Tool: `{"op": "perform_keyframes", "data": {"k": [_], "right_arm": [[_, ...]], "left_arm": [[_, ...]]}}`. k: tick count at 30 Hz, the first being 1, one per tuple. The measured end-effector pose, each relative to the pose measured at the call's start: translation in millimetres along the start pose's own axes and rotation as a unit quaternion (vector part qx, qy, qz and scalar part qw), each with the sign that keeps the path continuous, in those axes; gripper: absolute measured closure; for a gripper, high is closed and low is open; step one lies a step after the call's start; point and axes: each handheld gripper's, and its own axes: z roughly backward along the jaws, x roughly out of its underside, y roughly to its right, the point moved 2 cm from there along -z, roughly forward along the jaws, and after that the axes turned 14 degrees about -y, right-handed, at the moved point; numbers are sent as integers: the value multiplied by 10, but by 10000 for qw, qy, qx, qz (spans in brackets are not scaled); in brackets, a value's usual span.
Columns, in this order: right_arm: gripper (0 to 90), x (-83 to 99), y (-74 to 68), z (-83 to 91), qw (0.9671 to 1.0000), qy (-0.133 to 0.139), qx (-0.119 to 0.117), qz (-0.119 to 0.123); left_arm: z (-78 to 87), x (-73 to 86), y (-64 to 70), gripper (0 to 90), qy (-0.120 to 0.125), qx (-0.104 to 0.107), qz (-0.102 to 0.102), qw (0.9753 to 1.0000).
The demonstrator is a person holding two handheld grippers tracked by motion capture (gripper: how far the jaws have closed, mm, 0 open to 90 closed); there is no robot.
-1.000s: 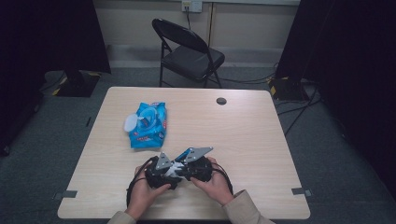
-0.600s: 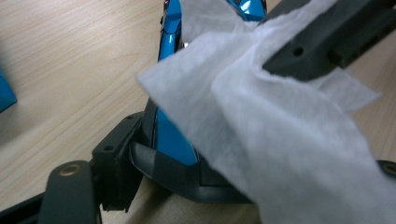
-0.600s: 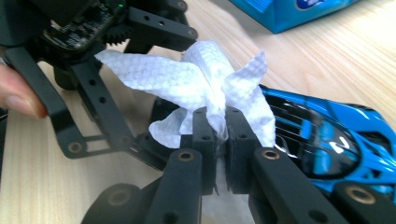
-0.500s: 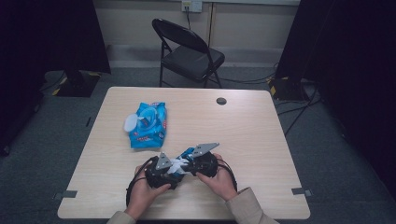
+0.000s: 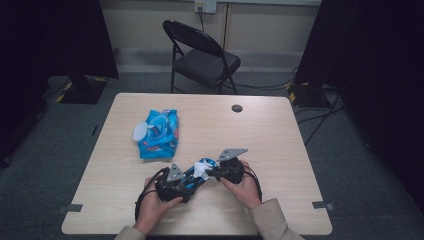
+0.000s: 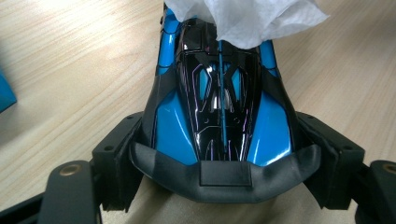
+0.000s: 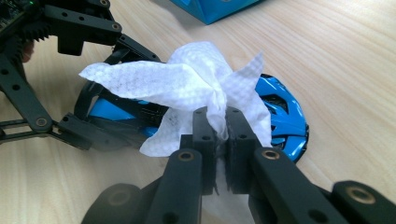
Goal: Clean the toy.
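Near the table's (image 5: 280,125) front edge, the left gripper (image 6: 224,158) clamps the blue helmet (image 6: 219,107) by its sides — the right gripper (image 7: 216,128) pinches a white wipe (image 7: 187,84) against its top.

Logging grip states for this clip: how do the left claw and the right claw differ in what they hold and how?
The left claw is spread wide around a blue and black helmet, gripping its sides; the right claw is pinched nearly shut on a thin white wipe. The left steadies the rigid helmet, while the right presses the soft wipe onto it. Both are shut on something, over the table.
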Motion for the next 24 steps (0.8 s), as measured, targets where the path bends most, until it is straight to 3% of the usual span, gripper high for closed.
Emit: {"op": "perform_keyframes", "data": {"k": [10, 16, 24], "right_arm": [[853, 23, 104, 37, 9996, 81, 219, -188], [853, 77, 213, 45, 9979, 86, 523, -361], [852, 169, 348, 9, 9966, 64, 498, -656]], "left_arm": [[-1, 0, 1, 241, 7, 4, 5, 10000], [0, 0, 0, 241, 5, 0, -1, 10000], [0, 0, 0, 241, 4, -3, -3, 10000]]}}
